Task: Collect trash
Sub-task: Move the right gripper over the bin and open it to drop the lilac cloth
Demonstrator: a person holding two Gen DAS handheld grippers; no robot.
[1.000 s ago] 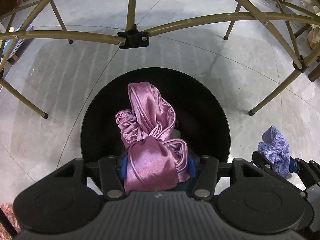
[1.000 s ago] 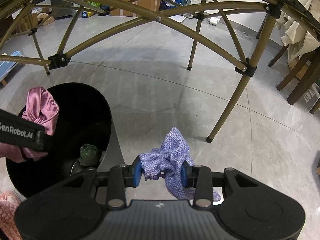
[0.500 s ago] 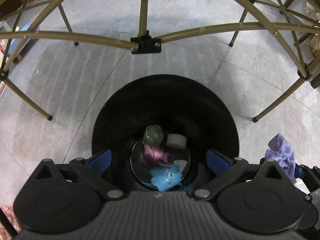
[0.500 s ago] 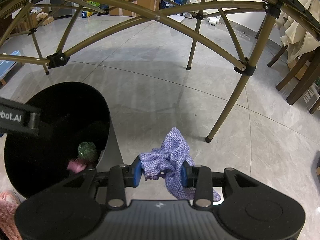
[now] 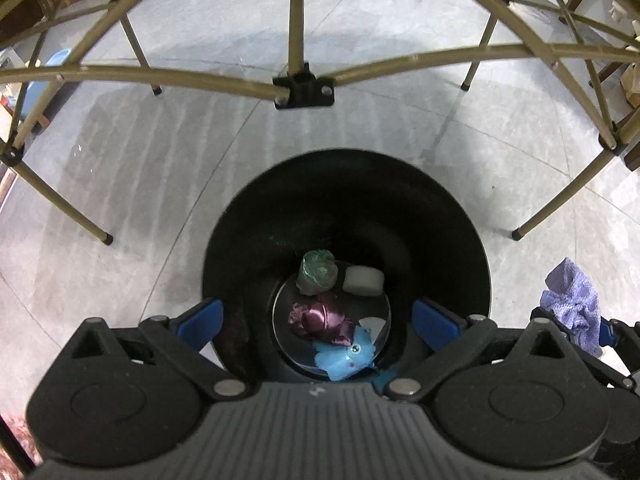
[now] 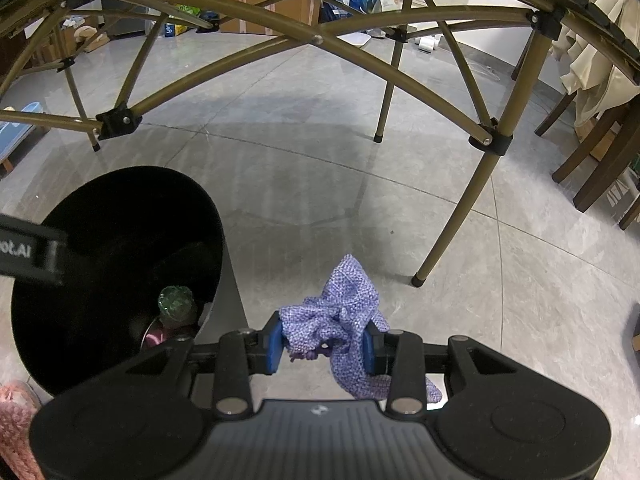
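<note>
The left tool [image 5: 316, 320] hangs over the black bin [image 5: 460, 240] with its jaws spread wide and nothing between them; they have just been opening, and the pink cloth [image 5: 320, 320] lies at the bottom of the bin. Beside it down there are a green wad [image 5: 318, 272], a pale block [image 5: 363, 281] and a blue scrap [image 5: 346, 360]. The right tool [image 6: 324, 344] sits just to the right of the bin, outside its rim, jaws narrow and clamped on a purple cloth [image 6: 340, 308]. That cloth looks light, soft and limp: its tail droops below the pads, so it should fall freely once let go, though a loose fold could catch on a pad. The bunched middle, where it is pinched now, seems the soundest hold. Between it and the bin's mouth stands the left tool, which likely must clear first. Behind the bin, tan frame legs [image 6: 460, 216] stand on the tiled floor [image 6: 320, 184], well apart from the drop.
</note>
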